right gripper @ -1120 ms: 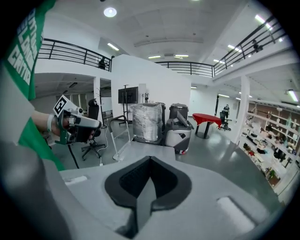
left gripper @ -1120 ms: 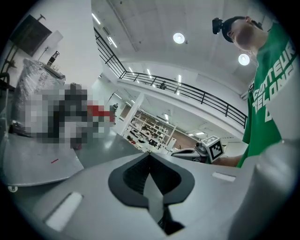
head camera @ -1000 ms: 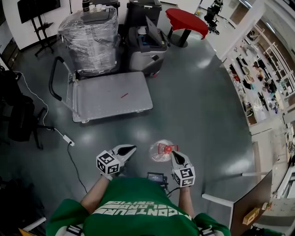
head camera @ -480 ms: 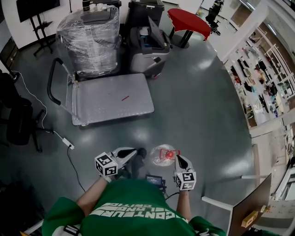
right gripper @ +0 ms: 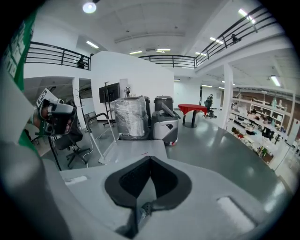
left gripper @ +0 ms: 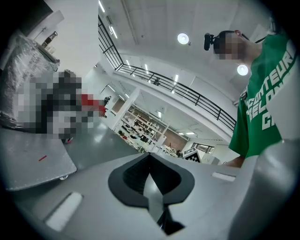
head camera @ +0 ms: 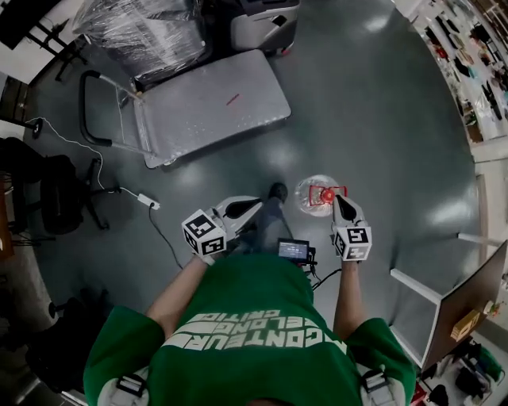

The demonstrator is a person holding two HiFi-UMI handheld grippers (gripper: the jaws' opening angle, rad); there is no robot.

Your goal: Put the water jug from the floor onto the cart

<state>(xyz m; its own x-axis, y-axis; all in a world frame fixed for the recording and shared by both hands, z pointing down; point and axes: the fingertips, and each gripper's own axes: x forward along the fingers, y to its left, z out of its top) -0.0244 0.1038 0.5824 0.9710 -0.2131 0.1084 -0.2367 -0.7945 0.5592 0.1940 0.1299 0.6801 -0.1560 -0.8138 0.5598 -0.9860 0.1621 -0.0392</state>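
Looking down past your green shirt point(head camera: 254, 349), you have a small screen unit point(head camera: 292, 250) at your waist and a gripper out on each side of it. Your left gripper point(head camera: 252, 204) points ahead and a little to the right over the grey floor point(head camera: 381, 119). Its own view shows the two jaws pressed together at the tips, with nothing in the dark hollow between the pads. Your right gripper point(head camera: 336, 200) is likewise closed tight and empty (its camera looks over the joined jaws straight at the cart, not at the jug). From above, its tip sits at the near right edge of the water jug point(head camera: 308, 190), beside the red cap point(head camera: 324, 193); whether it touches cannot be told. The water jug stands upright on the floor, just ahead of your right hand and well apart from the cart. Your shoe point(head camera: 278, 190) shows between the two grippers, just left of the jug. Further left, a white power strip point(head camera: 148, 203) lies on the floor, its cable running off toward a black chair point(head camera: 59, 194). Beyond that stands the cart point(head camera: 198, 119), a flat grey platform with a black push handle point(head camera: 82, 103) at its left end and a small red item point(head camera: 232, 99) lying on the deck. Behind the cart are a load wrapped in clear film point(head camera: 131, 24) and a grey machine point(head camera: 266, 17).
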